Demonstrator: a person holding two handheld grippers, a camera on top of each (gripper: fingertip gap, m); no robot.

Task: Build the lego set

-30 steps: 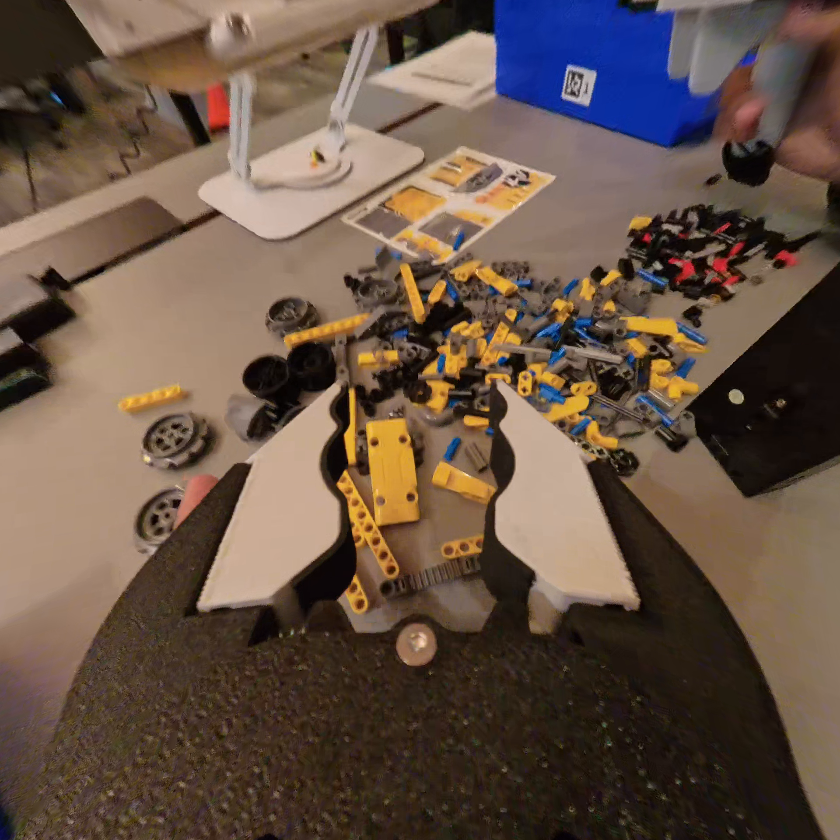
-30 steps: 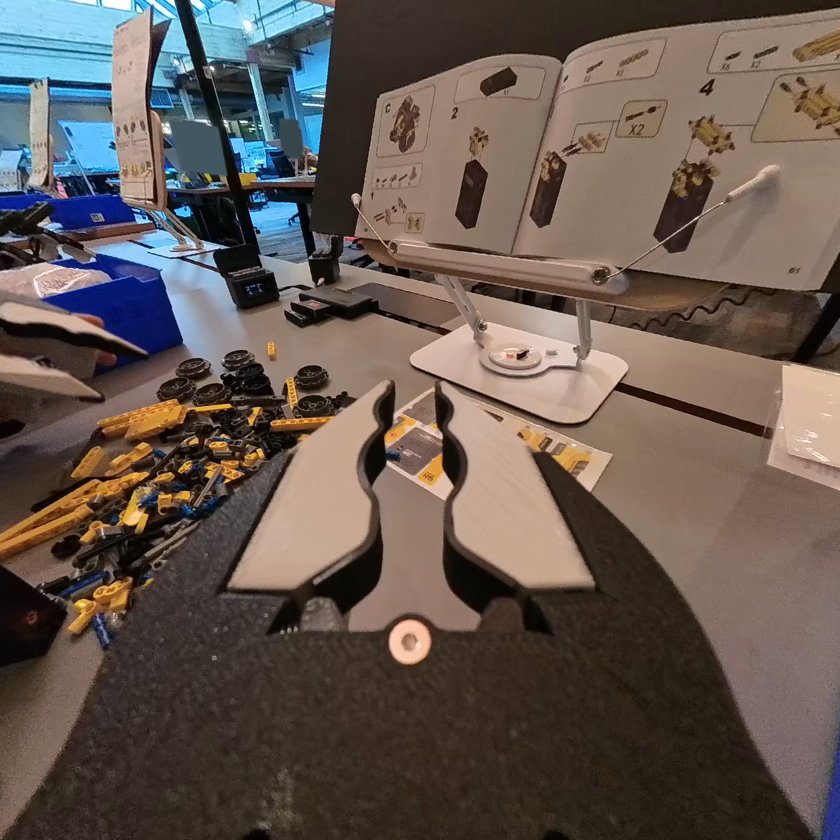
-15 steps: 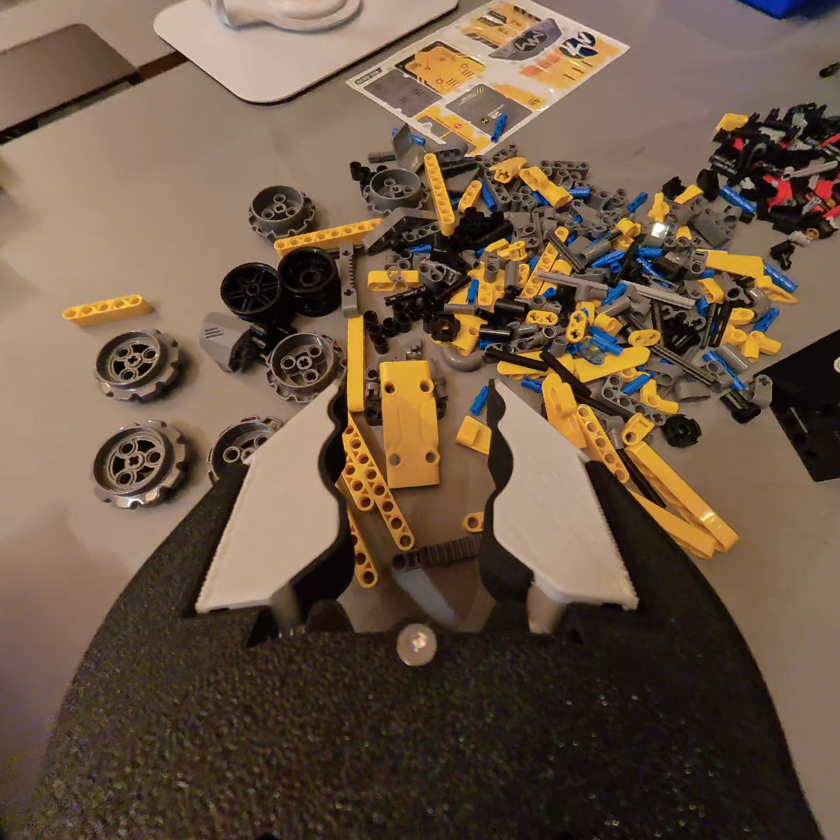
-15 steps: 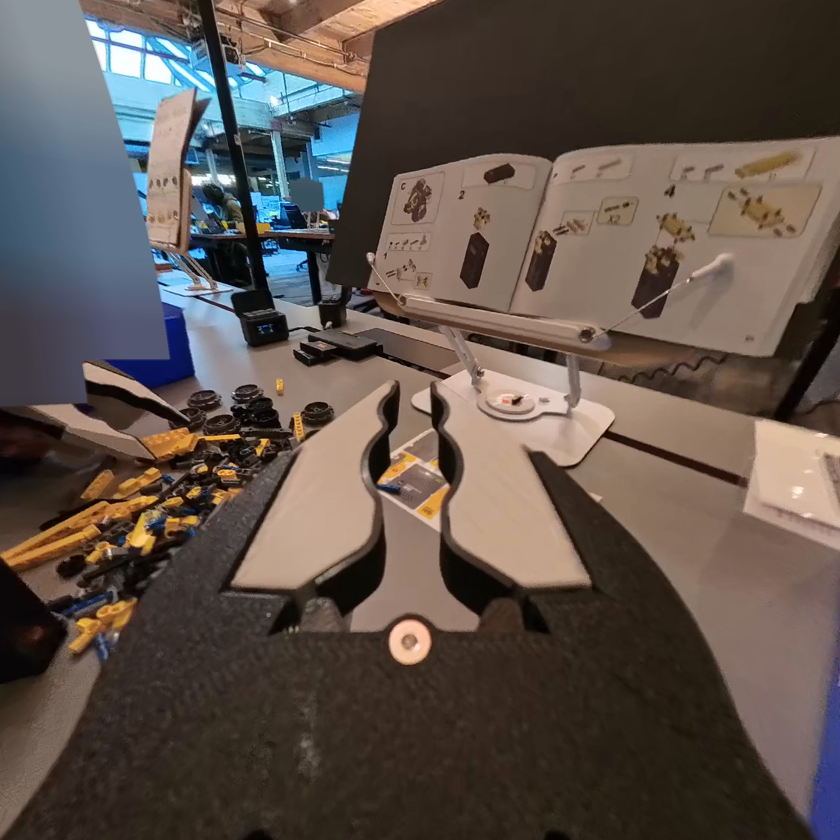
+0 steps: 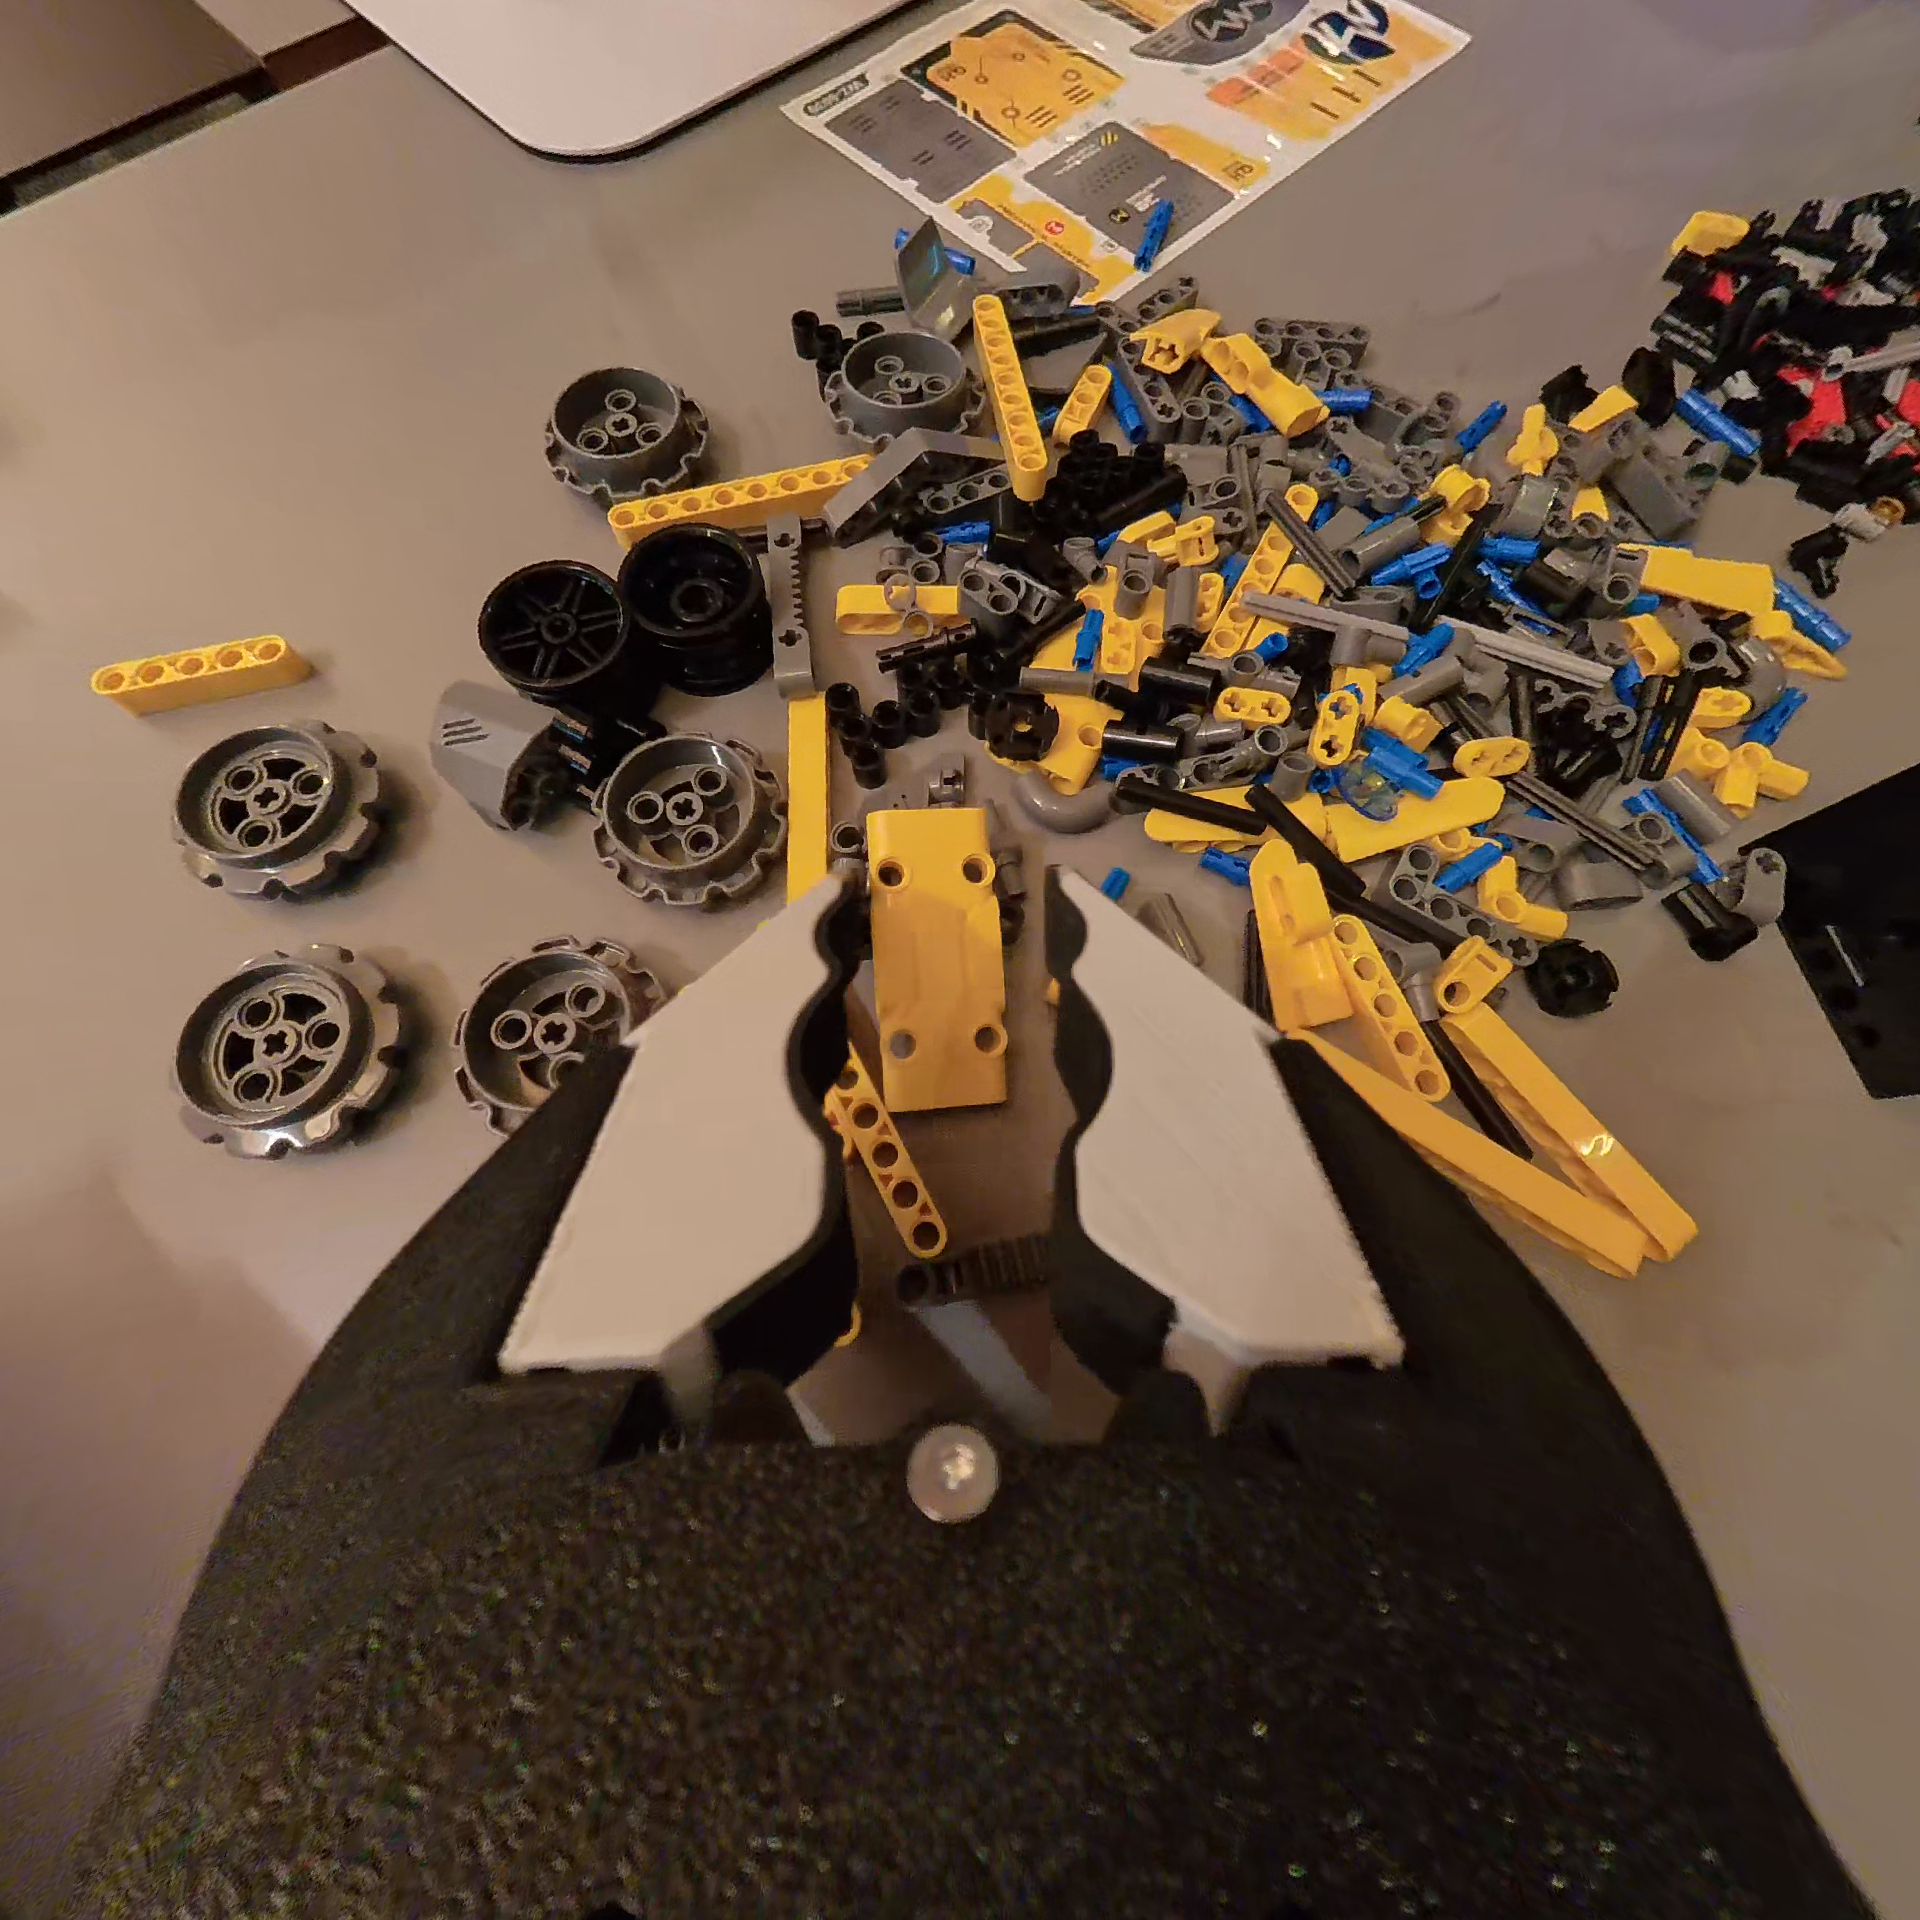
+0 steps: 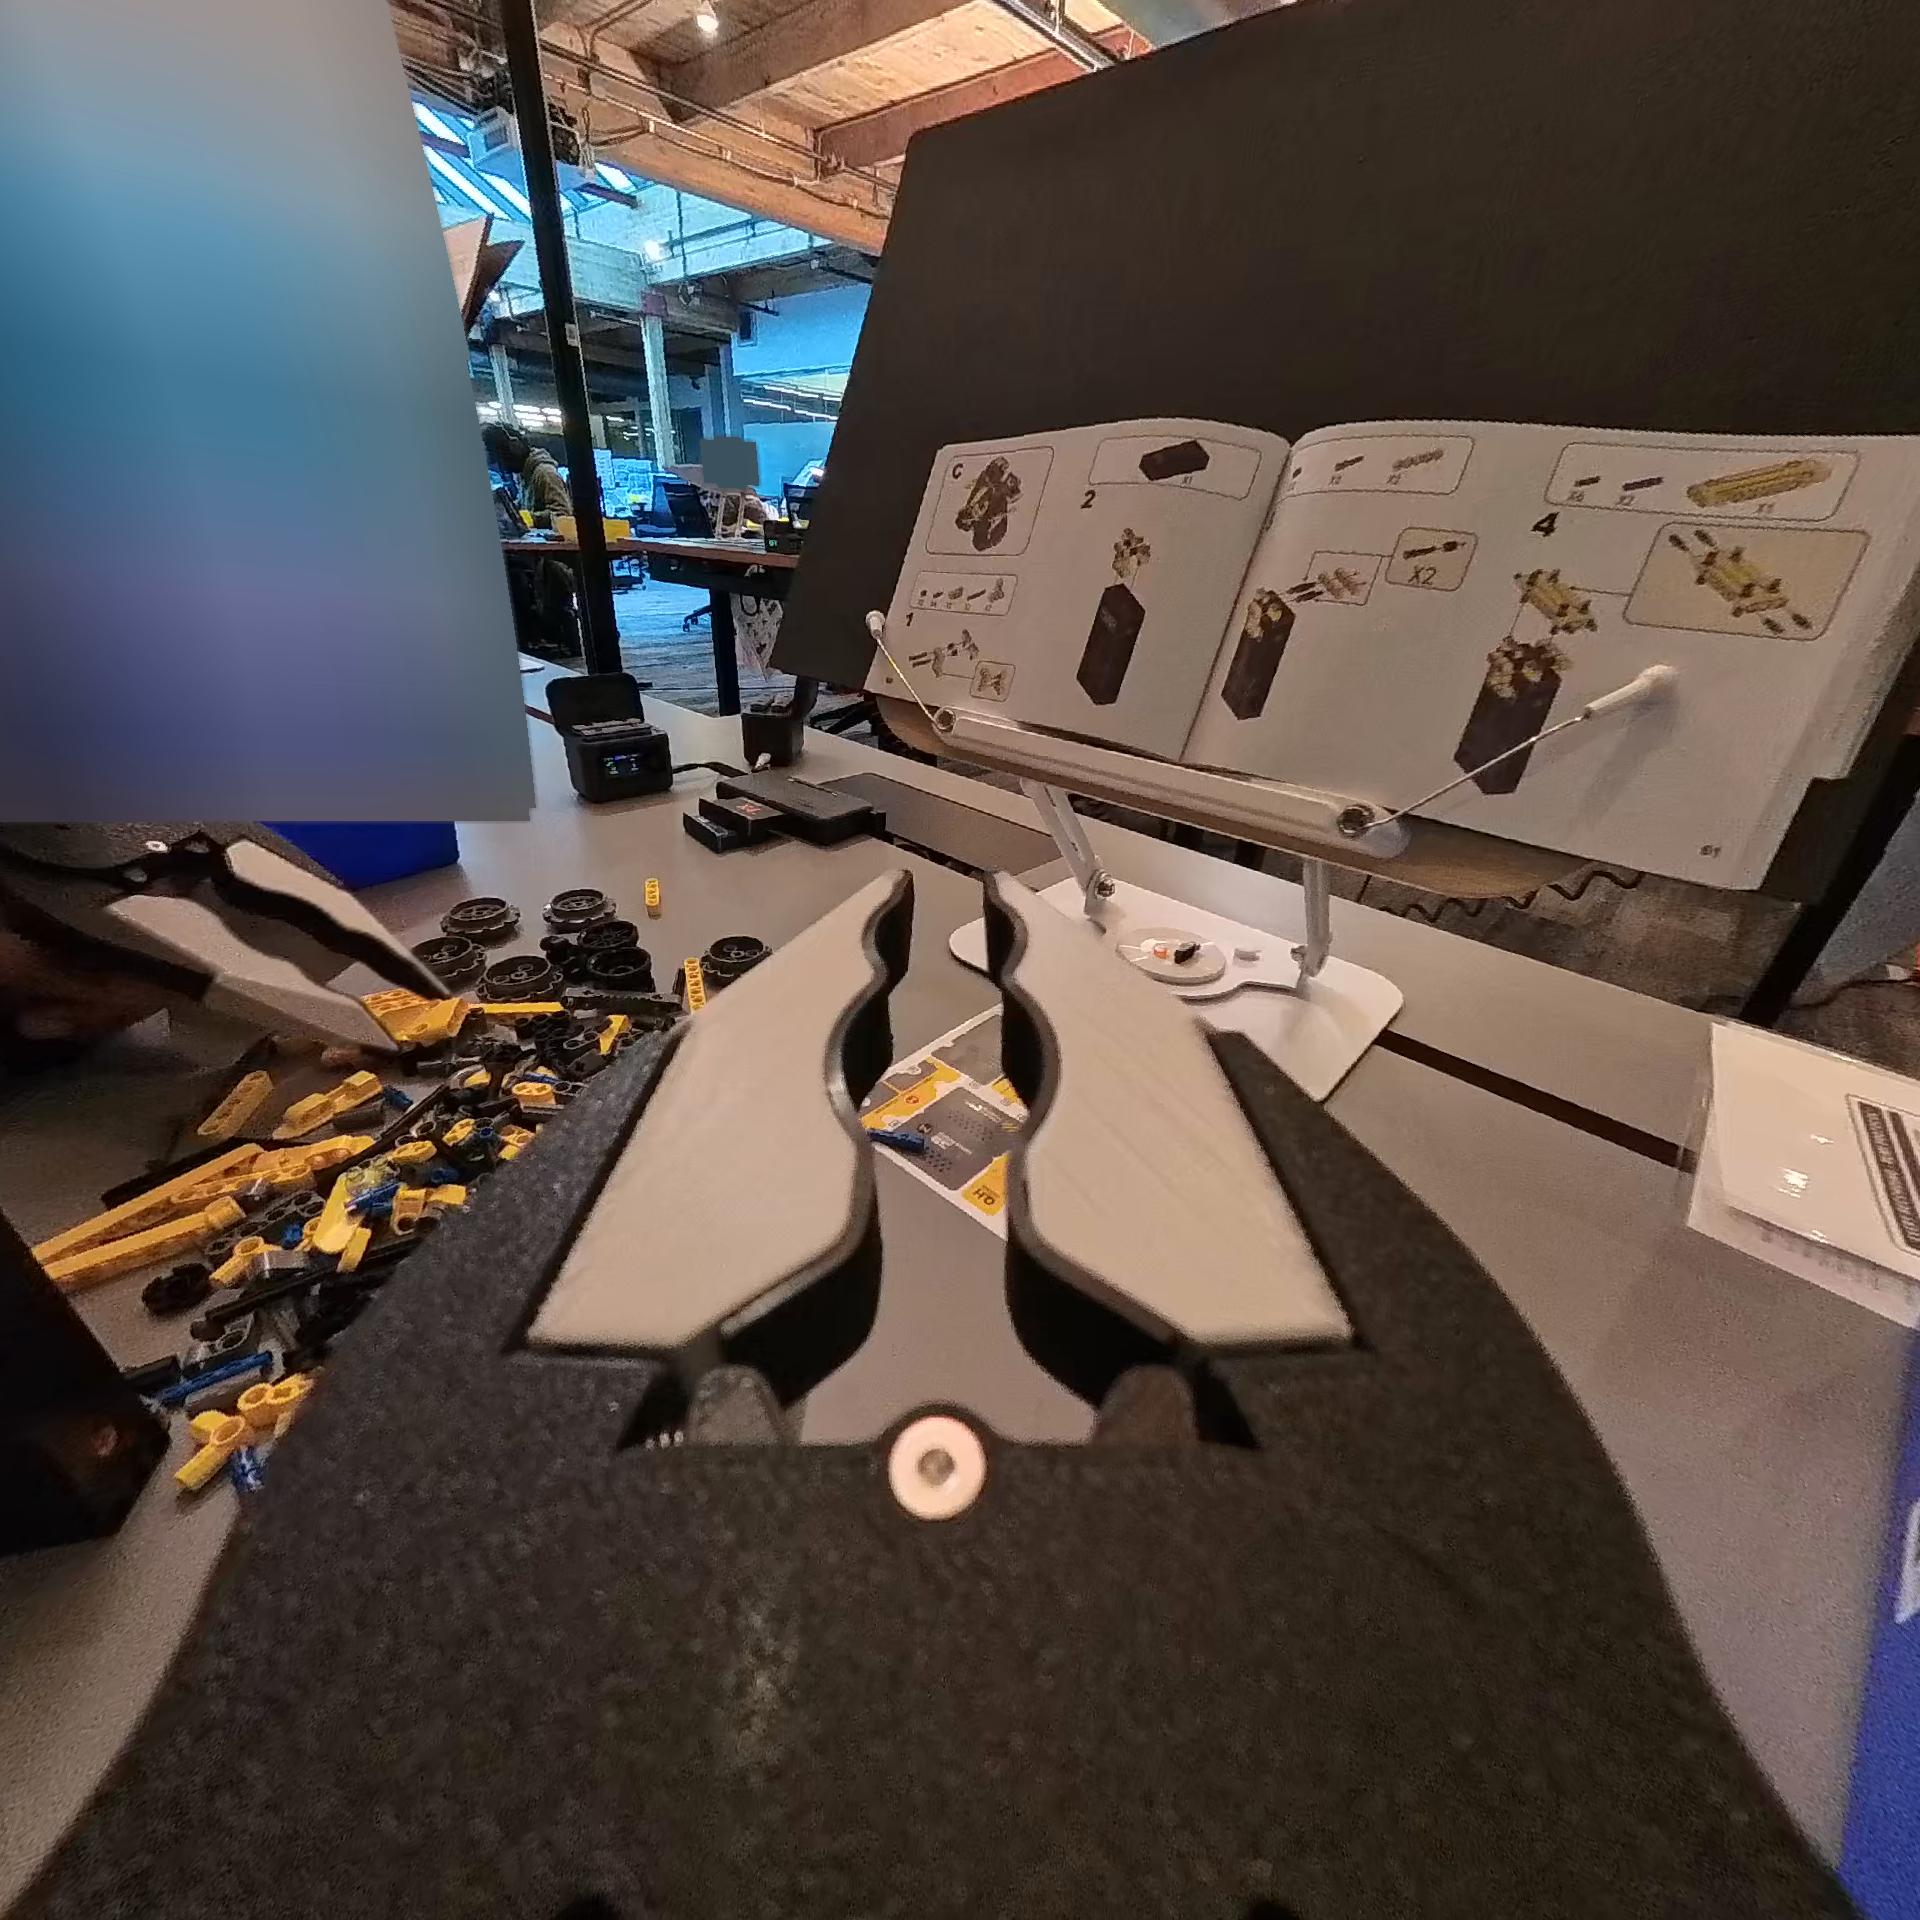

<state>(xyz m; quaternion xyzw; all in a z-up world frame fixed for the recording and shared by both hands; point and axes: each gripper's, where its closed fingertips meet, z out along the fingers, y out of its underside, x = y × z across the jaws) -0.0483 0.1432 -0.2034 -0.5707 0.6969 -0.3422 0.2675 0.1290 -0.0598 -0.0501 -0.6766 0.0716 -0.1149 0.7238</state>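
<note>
My left gripper (image 5: 951, 891) is open and low over the grey table (image 5: 312, 312). Its fingertips stand on either side of a flat yellow panel (image 5: 935, 977) at the near edge of a pile of yellow, black, grey and blue building parts (image 5: 1299, 675). I see no firm contact with the panel. A yellow holed beam (image 5: 883, 1153) and a black toothed rack (image 5: 977, 1273) lie between the fingers. My right gripper (image 6: 948, 885) is narrowly open and empty, held above the table and facing an open instruction booklet (image 6: 1403, 623). The left gripper (image 6: 312, 987) also shows in the right wrist view.
Several grey and black wheels (image 5: 275, 800) lie left of the pile. A sticker sheet (image 5: 1122, 135) lies beyond it, with a red and black parts pile (image 5: 1818, 343) and a black block (image 5: 1860, 956) to the right. The booklet stand's white base (image 6: 1299, 997) and a sleeved paper (image 6: 1818, 1164) sit ahead. The grippers' ends are close to 30 centimeters from one another. My right tips are about 25 centimeters from the black block (image 5: 1860, 956), my left tips only 15 centimeters.
My left gripper has tilted down and moved in on the pile, and its fingers have narrowed around the yellow panel. My right gripper has drawn nearer to the booklet.
</note>
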